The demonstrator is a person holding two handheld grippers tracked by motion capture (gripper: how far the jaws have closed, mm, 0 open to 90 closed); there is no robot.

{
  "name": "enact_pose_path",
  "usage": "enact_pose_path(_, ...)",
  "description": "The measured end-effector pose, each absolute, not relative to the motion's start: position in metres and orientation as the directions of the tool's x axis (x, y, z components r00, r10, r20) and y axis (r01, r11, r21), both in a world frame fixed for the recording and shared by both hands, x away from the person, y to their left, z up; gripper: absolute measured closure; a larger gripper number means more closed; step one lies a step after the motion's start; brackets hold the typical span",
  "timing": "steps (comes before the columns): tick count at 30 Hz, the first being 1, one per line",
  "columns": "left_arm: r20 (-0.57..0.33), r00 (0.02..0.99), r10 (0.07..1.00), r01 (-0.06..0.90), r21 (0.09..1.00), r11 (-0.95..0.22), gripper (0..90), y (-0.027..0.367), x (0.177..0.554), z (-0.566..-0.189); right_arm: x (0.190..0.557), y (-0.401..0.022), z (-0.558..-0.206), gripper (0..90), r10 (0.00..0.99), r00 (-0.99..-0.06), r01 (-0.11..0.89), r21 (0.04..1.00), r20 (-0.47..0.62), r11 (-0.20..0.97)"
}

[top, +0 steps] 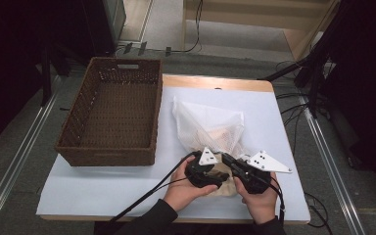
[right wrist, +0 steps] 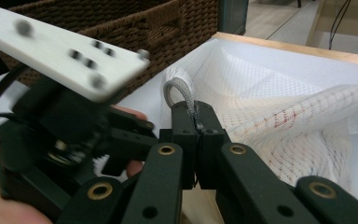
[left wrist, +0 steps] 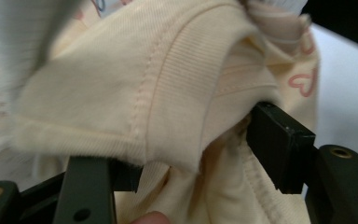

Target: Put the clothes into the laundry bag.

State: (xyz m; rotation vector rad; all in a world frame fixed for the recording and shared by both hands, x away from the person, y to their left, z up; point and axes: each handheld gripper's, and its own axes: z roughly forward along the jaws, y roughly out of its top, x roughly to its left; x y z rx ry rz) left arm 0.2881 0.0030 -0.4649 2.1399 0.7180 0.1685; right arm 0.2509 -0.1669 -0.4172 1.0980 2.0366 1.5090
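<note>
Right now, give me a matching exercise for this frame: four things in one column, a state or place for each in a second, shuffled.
Things:
1. wicker basket
2. mesh bag
3. left tool
4. right tool

States or places:
A. shut on the bag's edge
B. jaws apart around cream cloth
C. stands on the table's left side
D. lies mid-table, right of the basket

Pairs: 1-C, 2-D, 3-B, 4-A

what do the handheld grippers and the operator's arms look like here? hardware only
Both the left gripper and the right gripper are black, with flat slab jaws on linkage arms fixed by brass-ringed pivots. Each carries a pale three-cornered plate dotted with small dark screws. Black cables trail toward the table's near edge. The person wears dark long sleeves.
</note>
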Motion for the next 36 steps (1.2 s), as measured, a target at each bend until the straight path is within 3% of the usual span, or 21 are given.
enact_pose_path(2, -0.098, 0.828, 0.551, 0.42, 0.76, -0.496, 41.9, -0.002, 0.288, -0.466, 0.251, -0.169, -0.418, 90.0, 0.769, -0.619, 0.37, 0.922, 0.157, 0.11)
enact_pose_path(3, -0.034, 0.818, 0.575, 0.399, 0.753, -0.523, 55.5, -0.003, 0.287, -0.465, 0.252, -0.171, -0.418, 90.0, 0.769, -0.619, 0.371, 0.923, 0.159, 0.107)
enact_pose_path(4, -0.035, 0.81, 0.585, 0.403, 0.757, -0.514, 67.4, -0.002, 0.288, -0.464, 0.252, -0.171, -0.418, 90.0, 0.77, -0.617, 0.372, 0.923, 0.163, 0.102)
enact_pose_path(5, -0.035, 0.81, 0.585, 0.403, 0.757, -0.514, 73.9, -0.002, 0.288, -0.464, 0.252, -0.172, -0.418, 90.0, 0.772, -0.613, 0.374, 0.922, 0.164, 0.101)
enact_pose_path(11, -0.243, 0.732, 0.637, 0.469, 0.858, -0.211, 80.3, 0.019, 0.292, -0.441, 0.246, -0.175, -0.416, 90.0, 0.79, -0.597, 0.356, 0.928, 0.139, 0.106)
enact_pose_path(17, -0.293, 0.587, 0.755, 0.496, 0.867, -0.049, 80.3, 0.025, 0.3, -0.443, 0.243, -0.177, -0.413, 90.0, 0.799, -0.586, 0.353, 0.931, 0.138, 0.097)
enact_pose_path(20, -0.378, 0.585, 0.717, 0.654, 0.743, -0.142, 73.6, 0.016, 0.326, -0.468, 0.247, -0.175, -0.423, 90.0, 0.803, -0.581, 0.38, 0.917, 0.13, 0.126)
enact_pose_path(22, -0.319, 0.62, 0.717, 0.605, 0.776, -0.178, 69.1, 0.018, 0.321, -0.463, 0.249, -0.177, -0.428, 90.0, 0.809, -0.572, 0.396, 0.91, 0.139, 0.124)
enact_pose_path(27, -0.264, 0.74, 0.619, 0.469, 0.862, -0.193, 37.8, 0.029, 0.299, -0.44, 0.255, -0.19, -0.429, 90.0, 0.819, -0.549, 0.406, 0.909, 0.164, 0.09)
enact_pose_path(32, -0.324, 0.766, 0.555, 0.498, 0.846, -0.193, 27.2, 0.036, 0.293, -0.435, 0.258, -0.195, -0.428, 90.0, 0.824, -0.537, 0.411, 0.909, 0.181, 0.069)
enact_pose_path(34, -0.281, 0.787, 0.55, 0.513, 0.793, -0.329, 21.8, 0.021, 0.292, -0.446, 0.259, -0.196, -0.427, 89.9, 0.821, -0.54, 0.408, 0.911, 0.185, 0.064)
enact_pose_path(36, -0.254, 0.787, 0.563, 0.521, 0.763, -0.384, 19.0, 0.013, 0.291, -0.452, 0.259, -0.196, -0.428, 89.9, 0.821, -0.541, 0.409, 0.91, 0.184, 0.065)
